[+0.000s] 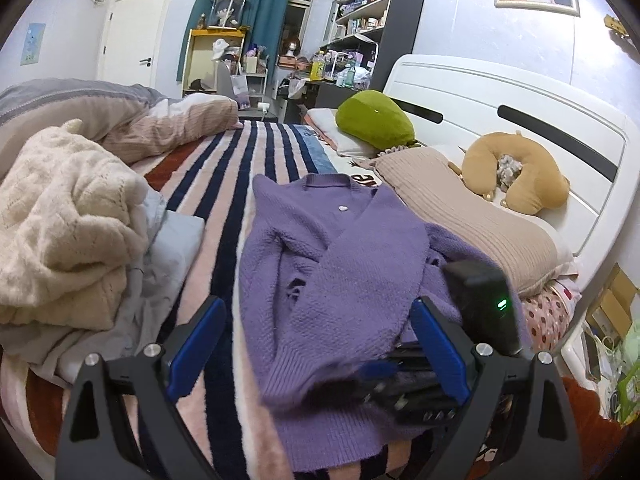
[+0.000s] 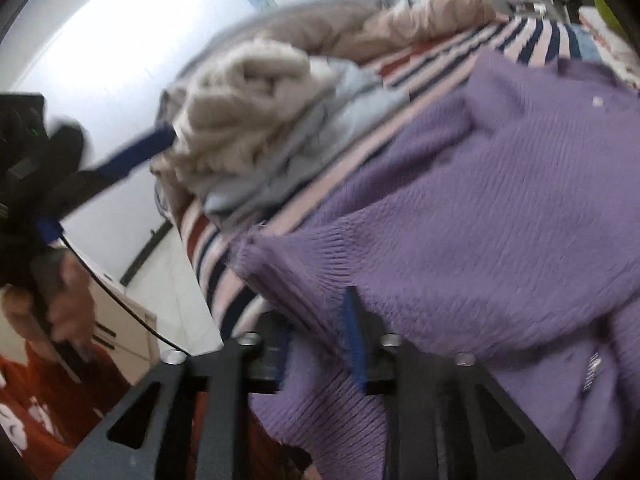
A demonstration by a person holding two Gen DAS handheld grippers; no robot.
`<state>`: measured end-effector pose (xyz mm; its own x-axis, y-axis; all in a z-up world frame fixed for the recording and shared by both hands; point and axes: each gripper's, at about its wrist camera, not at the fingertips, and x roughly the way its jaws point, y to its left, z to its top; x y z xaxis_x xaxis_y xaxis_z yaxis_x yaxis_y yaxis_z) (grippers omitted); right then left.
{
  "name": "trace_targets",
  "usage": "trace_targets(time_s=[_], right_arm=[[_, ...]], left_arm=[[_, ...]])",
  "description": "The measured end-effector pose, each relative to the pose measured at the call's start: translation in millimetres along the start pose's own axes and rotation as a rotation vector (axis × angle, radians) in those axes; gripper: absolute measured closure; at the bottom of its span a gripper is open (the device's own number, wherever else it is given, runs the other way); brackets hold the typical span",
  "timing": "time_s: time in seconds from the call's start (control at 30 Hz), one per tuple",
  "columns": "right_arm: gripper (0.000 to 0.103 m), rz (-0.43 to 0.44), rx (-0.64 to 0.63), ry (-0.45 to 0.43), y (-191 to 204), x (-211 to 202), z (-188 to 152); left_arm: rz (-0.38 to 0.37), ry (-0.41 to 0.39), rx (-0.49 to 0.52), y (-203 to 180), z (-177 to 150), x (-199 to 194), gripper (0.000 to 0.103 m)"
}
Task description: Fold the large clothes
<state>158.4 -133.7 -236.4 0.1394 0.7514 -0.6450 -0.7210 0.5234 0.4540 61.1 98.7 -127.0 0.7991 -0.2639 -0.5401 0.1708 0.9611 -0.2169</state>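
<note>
A purple knit cardigan (image 1: pixel 332 280) lies on the striped bed cover, collar toward the headboard, one front panel folded across. My left gripper (image 1: pixel 318 320) is open and empty, hovering over the cardigan's lower part. My right gripper (image 2: pixel 320 320) is shut on the cardigan's ribbed hem (image 2: pixel 312 272) and holds it lifted at the bed's edge; the view is blurred. The right gripper's body also shows in the left wrist view (image 1: pixel 416 388), low at the cardigan's right side. The left gripper shows in the right wrist view (image 2: pixel 132 152), held by a hand.
A cream knit sweater (image 1: pixel 60 232) on light blue cloth (image 1: pixel 168 240) is piled at the left. A beige pillow (image 1: pixel 472 216), tan neck pillow (image 1: pixel 520 180) and green cushion (image 1: pixel 372 120) lie by the white headboard (image 1: pixel 500 96). A rumpled duvet (image 1: pixel 132 120) lies behind.
</note>
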Motion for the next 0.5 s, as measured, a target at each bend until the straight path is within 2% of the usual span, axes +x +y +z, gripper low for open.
trace_targets(time_s=[0.13, 0.2, 0.27, 0.37, 0.4, 0.47, 0.5], right_arm=[[0.051, 0.041, 0.016, -0.014, 0.2, -7.4, -3.3], [0.045, 0.02, -0.018, -0.038, 8.3, -24.9, -5.9], [0.042, -0.022, -0.052, -0.078, 15.0, -48.7, -9.9], [0.039, -0.092, -0.031, -0.165, 6.2, -104.7, -22.5], [0.037, -0.141, -0.016, -0.203, -0.4, -129.3, -30.2], [0.026, -0.237, 0.009, -0.254, -12.6, -166.2, -45.8], [0.025, -0.309, 0.032, -0.282, -22.1, -189.6, -58.5]], left_arm=[[-0.016, 0.02, -0.007, 0.2, -3.5, 7.7, 0.011], [-0.033, 0.032, -0.023, 3.1, -5.1, 14.0, 0.011], [-0.036, 0.046, -0.034, 4.9, -8.5, 20.7, 0.011], [-0.027, 0.074, -0.028, 7.9, -15.2, 34.6, 0.011], [-0.027, 0.091, -0.029, 9.8, -19.0, 40.9, 0.011], [-0.017, 0.133, -0.038, 15.4, -28.0, 53.6, 0.011], [-0.011, 0.155, -0.047, 19.2, -34.2, 60.2, 0.011]])
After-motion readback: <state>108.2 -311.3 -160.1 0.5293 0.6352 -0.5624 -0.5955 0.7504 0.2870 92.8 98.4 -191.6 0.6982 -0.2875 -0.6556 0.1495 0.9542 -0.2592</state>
